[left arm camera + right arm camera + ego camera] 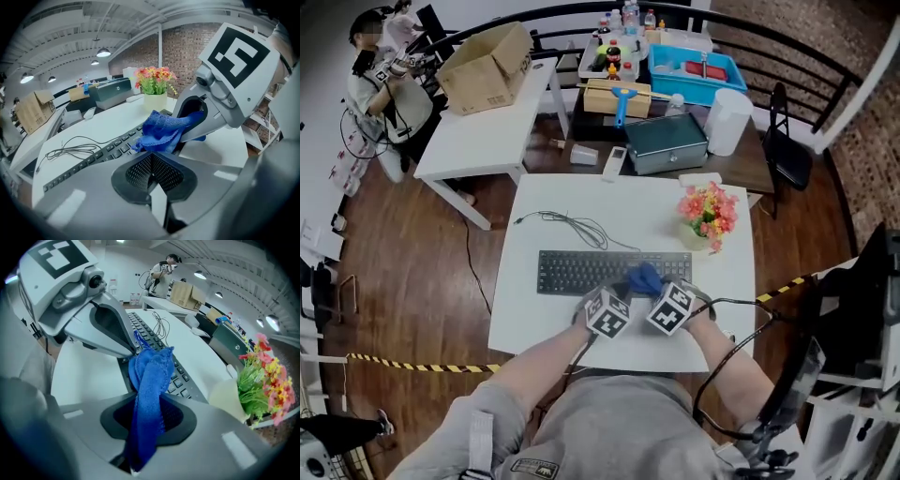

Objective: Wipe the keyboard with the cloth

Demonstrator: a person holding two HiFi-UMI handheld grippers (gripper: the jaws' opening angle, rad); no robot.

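Clamping the blue cloth [149,380] between its closed jaws, the right gripper [149,425] rests it on the right end of the keyboard [581,272] — wiping looks barely begun, with most keys to the left not yet covered. The left gripper [152,174] sits just beside, jaws together on nothing

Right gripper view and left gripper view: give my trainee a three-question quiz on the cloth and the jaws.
1. True or false: the cloth lies spread flat on the keyboard.
2. The right gripper has its jaws: A) open and empty; B) clamped on the cloth; C) out of view.
3. Fill in: the left gripper has its jaws ____.
Key: 1 false, it hangs bunched; 2 B; 3 together, with nothing between them.
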